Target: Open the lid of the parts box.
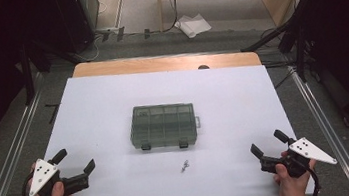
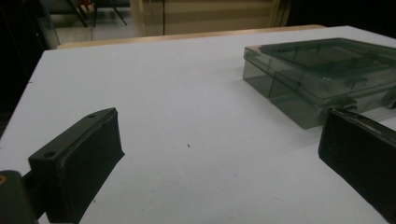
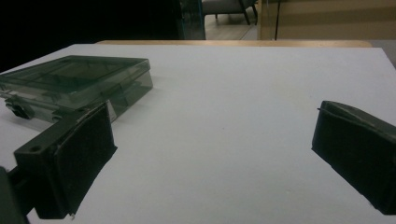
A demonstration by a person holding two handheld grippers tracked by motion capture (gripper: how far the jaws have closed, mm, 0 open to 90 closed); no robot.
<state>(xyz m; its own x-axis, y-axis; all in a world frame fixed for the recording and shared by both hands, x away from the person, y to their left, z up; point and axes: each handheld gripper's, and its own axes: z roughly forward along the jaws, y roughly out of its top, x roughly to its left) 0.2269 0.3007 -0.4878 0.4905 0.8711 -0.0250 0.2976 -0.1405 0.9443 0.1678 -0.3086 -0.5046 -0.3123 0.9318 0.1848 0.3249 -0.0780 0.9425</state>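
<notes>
A shut, smoky clear compartment box (image 1: 164, 125) lies in the middle of the white table (image 1: 112, 100), its two latches facing the person. A small metal part (image 1: 185, 166) lies just in front of the box. My left gripper (image 1: 74, 161) hovers at the table's front left, open with nothing between its jaws; the box (image 2: 322, 74) sits ahead to its right. My right gripper (image 1: 267, 143) hovers at the front right, also open and holding nothing, with the box (image 3: 74, 86) ahead to its left.
The white sheet covers a wooden tabletop whose far edge (image 1: 165, 63) shows bare. Metal rails (image 1: 13, 158) run along both sides. Cables and a white paper (image 1: 193, 25) lie on the floor beyond, with dark stands at both sides.
</notes>
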